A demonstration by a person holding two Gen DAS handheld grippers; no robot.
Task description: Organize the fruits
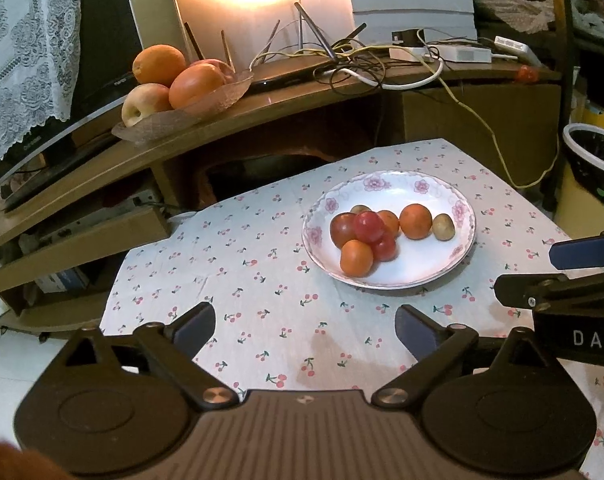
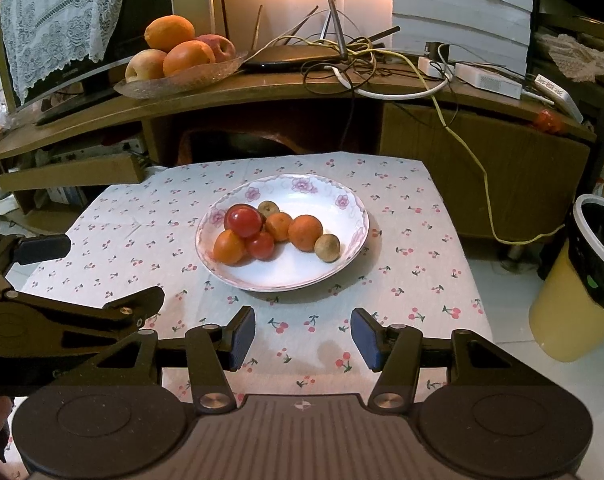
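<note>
Fruits (image 2: 270, 232) sit heaped in a white floral plate (image 2: 302, 276), which rests near the middle of a cherry-print tablecloth (image 2: 402, 280). Within the plate, a red apple (image 2: 244, 220) tops the pile on its left side, with a smaller red fruit (image 2: 261, 245) just below it and an orange (image 2: 229, 247) at the plate's near-left. Another orange (image 2: 305, 232) lies toward the plate's centre, touching a brownish round fruit (image 2: 327, 247) on its right (a second brownish one peeks out at the back of the heap).

On the near side of the plate, well apart from it, the left gripper (image 1: 305, 330) hovers over the cloth with its jaws spread wide and nothing between them. The right gripper (image 2: 303, 338) hangs likewise on the plate's near side, jaws parted about halfway, also empty.

Beyond the plate, on a wooden shelf (image 2: 286, 92), a glass dish (image 2: 182, 80) carries larger oranges and peaches. Right of the plate, off the cloth, stands a yellow bin (image 2: 574, 312).
</note>
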